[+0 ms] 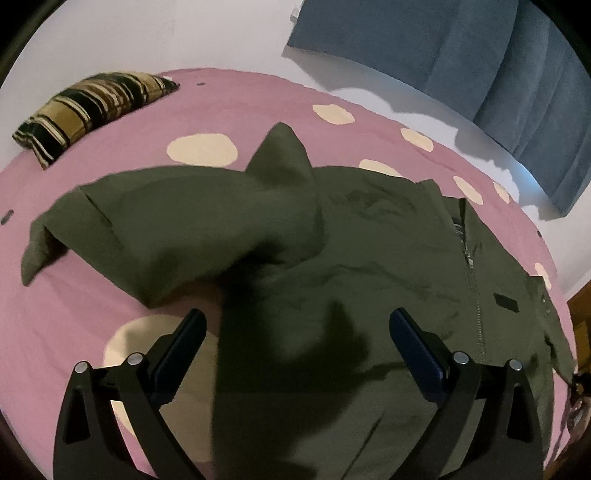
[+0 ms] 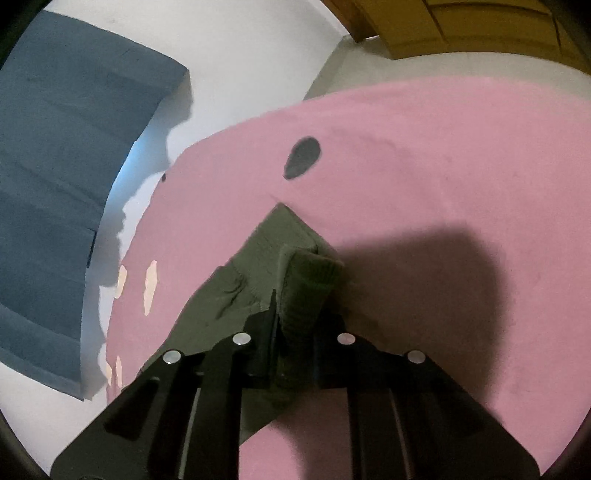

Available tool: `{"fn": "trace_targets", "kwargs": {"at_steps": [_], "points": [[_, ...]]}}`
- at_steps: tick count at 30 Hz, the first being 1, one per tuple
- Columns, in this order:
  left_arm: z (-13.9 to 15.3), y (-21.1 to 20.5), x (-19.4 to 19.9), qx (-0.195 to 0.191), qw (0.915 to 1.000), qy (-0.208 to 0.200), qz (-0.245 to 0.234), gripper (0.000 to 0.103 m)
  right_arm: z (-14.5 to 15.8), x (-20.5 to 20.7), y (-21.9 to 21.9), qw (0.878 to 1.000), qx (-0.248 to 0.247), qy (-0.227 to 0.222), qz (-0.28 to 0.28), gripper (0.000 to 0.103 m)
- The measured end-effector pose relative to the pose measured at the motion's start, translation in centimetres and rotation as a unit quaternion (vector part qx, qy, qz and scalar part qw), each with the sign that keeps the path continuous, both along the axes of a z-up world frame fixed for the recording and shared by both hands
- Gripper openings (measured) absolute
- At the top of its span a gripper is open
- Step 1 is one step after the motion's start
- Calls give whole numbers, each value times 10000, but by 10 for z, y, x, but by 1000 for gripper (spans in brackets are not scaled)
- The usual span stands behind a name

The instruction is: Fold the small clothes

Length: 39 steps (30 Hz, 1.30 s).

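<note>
The green jacket (image 1: 369, 240) lay spread on the pink bed sheet (image 1: 240, 103). The left gripper (image 1: 297, 328) was wide open above it. The right gripper (image 2: 299, 306) pinched its ribbed cuff (image 2: 310, 273).

A pink bedsheet (image 1: 258, 107) with cream dots covers the bed. A striped cushion (image 1: 88, 110) in black and tan lies at its far left corner. A blue curtain (image 1: 461, 62) hangs on the white wall (image 1: 147, 33) behind the bed. In the right wrist view there is a wooden furniture (image 2: 480, 26), maybe a wardrobe door.
</note>
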<state>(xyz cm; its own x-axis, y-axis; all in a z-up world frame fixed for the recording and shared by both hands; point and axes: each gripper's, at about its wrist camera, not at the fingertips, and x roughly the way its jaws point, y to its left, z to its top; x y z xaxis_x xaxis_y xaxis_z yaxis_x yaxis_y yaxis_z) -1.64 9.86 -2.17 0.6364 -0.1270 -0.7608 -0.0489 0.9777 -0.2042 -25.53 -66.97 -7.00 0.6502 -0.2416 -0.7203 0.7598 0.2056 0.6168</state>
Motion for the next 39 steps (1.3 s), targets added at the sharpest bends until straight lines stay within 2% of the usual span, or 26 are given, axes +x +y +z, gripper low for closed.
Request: {"fn": "trace_targets", "kwargs": {"at_steps": [3,5,8,10,13,16,18,21,23,27,29,32,34,36,37,39], "points": [[6,8,-4,78,9999,-91,30,99,7,2,4,9998,-119,150,34,16],[9,16,-6,173,9997,-114,97,99,12,-2,5,9999,-27,67,-75,22],[10,38,-11,208,9993,-101,296,99,25,-6,16,9997,-222,7,-86,31],[9,58,-14,112,9989,-48,450,99,36,-4,30,9988,-484,42,-23,42],[8,94,-19,-186,9971,11,737,99,49,6,52,9970,-766,-9,141,52],[6,128,-23,-428,9939,57,1019,99,58,21,78,9950,-885,-155,440,55],[1,152,-23,-568,9902,130,1271,99,64,32,93,9926,-942,-285,713,55],[-13,188,-23,-1008,9818,247,1590,99,77,60,121,9859,-1114,-366,1192,55],[-27,208,-21,-1551,9732,335,1666,99,85,78,141,9800,-1207,-426,1522,56],[-27,222,-12,-1970,9655,94,1700,98,90,99,169,9718,-1216,-571,1936,57],[-28,230,-4,-2364,9572,30,1669,98,89,110,181,9692,-1178,-591,2080,57],[-35,243,2,-2894,9385,101,1882,98,86,121,197,9649,-1148,-545,2299,58],[-35,246,3,-3017,9332,92,1948,98,83,125,204,9628,-1113,-528,2404,58],[-34,246,5,-3002,9341,102,1931,98,81,127,212,9621,-1101,-515,2441,58],[-33,246,5,-2995,9335,109,1971,95,80,128,214,9619,-1089,-502,2456,58],[-34,248,5,-2901,9328,206,2129,72,77,128,215,9622,-1058,-485,2463,59]]}}
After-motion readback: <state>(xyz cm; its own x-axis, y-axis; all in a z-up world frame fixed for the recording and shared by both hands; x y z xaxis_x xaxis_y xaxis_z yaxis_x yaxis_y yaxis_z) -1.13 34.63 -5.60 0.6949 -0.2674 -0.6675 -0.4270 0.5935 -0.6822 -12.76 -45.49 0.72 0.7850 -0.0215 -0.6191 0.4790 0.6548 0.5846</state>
